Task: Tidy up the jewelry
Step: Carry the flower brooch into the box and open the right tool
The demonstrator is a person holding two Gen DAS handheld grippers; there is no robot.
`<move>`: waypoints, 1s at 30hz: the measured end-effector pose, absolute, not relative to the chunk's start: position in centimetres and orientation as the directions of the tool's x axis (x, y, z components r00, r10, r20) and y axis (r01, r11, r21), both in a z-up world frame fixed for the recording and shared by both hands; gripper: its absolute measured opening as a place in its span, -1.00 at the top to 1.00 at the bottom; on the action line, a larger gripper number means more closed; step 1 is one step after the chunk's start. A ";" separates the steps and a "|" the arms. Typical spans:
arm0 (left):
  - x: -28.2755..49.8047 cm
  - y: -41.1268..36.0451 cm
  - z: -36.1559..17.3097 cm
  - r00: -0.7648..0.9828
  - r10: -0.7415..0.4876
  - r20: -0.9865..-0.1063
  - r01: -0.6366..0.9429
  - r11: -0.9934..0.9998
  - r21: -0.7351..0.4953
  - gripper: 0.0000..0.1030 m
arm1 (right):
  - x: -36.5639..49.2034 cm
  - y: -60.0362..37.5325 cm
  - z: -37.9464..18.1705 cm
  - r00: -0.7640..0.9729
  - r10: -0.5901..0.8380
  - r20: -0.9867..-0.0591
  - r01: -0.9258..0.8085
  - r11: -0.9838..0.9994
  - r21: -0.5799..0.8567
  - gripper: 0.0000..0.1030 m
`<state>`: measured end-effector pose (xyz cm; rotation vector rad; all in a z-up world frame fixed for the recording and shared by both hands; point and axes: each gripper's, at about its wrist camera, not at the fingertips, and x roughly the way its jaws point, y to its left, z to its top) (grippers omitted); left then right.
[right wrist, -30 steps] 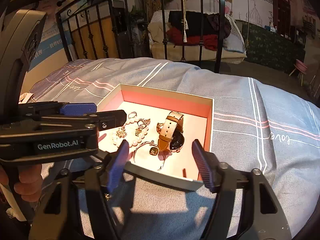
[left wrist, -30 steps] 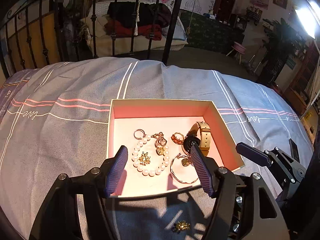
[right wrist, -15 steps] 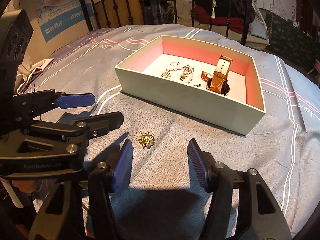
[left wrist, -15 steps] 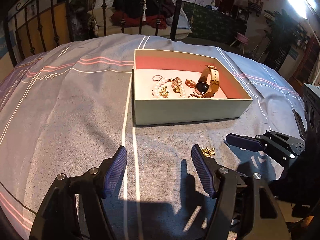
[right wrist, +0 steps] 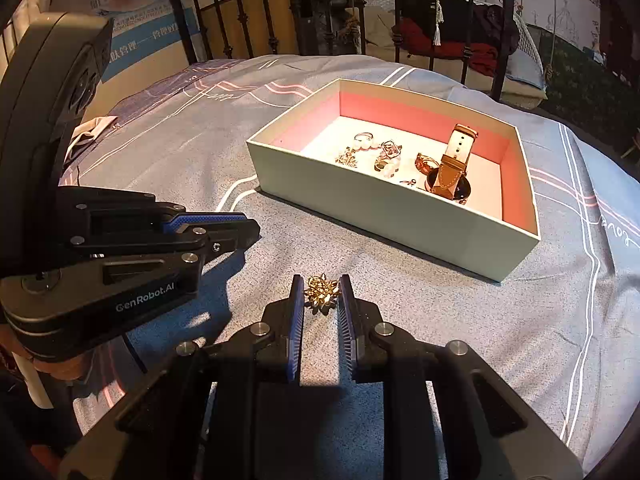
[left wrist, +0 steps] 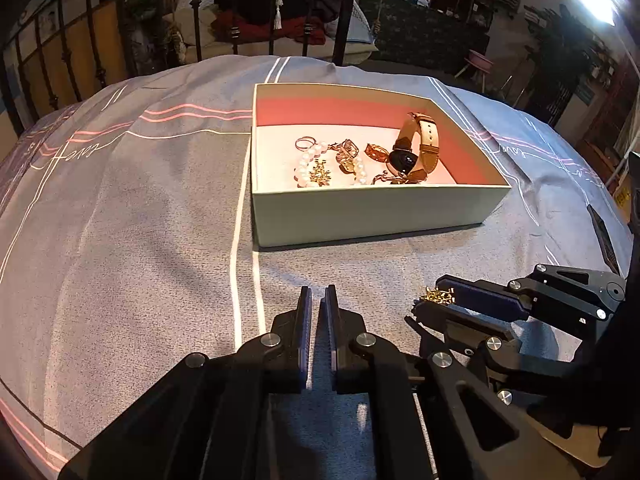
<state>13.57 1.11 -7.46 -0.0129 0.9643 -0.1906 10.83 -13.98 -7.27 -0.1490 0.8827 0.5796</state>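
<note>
A small gold brooch (right wrist: 322, 294) lies on the grey bedspread in front of the box. My right gripper (right wrist: 321, 280) straddles it, its jaws closing, and the blue pads touch the brooch's two sides. In the left wrist view the brooch (left wrist: 438, 294) shows at the tips of the right gripper (left wrist: 430, 296). My left gripper (left wrist: 318, 292) is shut with nothing in it and hovers low over the bedspread, left of the brooch. The pale box (left wrist: 372, 208) with a pink lining holds a tan-strapped watch (left wrist: 416, 148), a pearl bracelet (left wrist: 304, 168), rings and other gold pieces.
The box (right wrist: 380, 204) sits mid-bed beyond both grippers. A black iron bed rail (left wrist: 344, 8) runs along the far edge, with another bed and clothes behind it. The left gripper (right wrist: 248, 228) crosses the right wrist view on the left. Bare bedspread lies all round.
Both grippers drew back from over the box and sank to the bedspread in front of it. The left jaws went from wide to shut. The right jaws narrowed around the gold brooch.
</note>
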 end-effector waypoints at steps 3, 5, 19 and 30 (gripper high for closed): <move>13.4 0.5 -7.3 0.553 -0.179 -0.814 0.172 0.980 -0.098 0.87 | 10.8 -14.4 -7.0 0.501 0.421 -0.756 -0.523 0.843 0.123 0.64; 13.5 0.2 -7.0 0.556 -0.185 -0.810 0.180 0.979 -0.100 0.87 | 10.9 -14.6 -6.7 0.511 0.421 -0.749 -0.519 0.846 0.122 0.64; 17.1 -0.7 -1.8 0.655 -0.198 -0.729 0.191 0.977 -0.094 0.87 | 14.4 -15.9 -1.9 0.632 0.402 -0.663 -0.466 0.880 0.089 0.64; 21.4 -2.3 -1.0 0.669 -0.183 -0.720 0.190 0.979 -0.073 0.88 | 18.1 -16.3 -0.4 0.684 0.359 -0.636 -0.415 0.908 0.066 0.64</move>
